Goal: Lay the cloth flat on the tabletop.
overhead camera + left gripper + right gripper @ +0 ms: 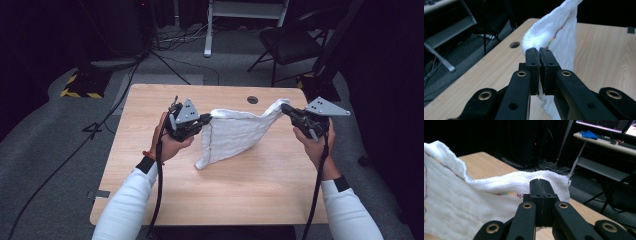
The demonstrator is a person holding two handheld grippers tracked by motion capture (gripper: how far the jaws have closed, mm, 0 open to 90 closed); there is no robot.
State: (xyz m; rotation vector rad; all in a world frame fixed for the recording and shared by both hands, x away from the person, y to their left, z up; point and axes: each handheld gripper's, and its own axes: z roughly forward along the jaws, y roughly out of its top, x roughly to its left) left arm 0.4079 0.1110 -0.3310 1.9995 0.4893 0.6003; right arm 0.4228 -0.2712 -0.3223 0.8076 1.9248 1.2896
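A dark room with a black folding chair surrounds a light wooden table, above which a white towel hangs stretched, its corners clamped in the left gripper and right gripper.

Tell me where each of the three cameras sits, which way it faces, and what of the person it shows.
High view: above the near side, facing forward and down on the table; both forearms, left gripper, right gripper.
Left gripper view: on the left gripper, looking along shut jaws at the towel.
Right gripper view: on the right gripper, facing the towel and a desk behind.
All share the white towel.
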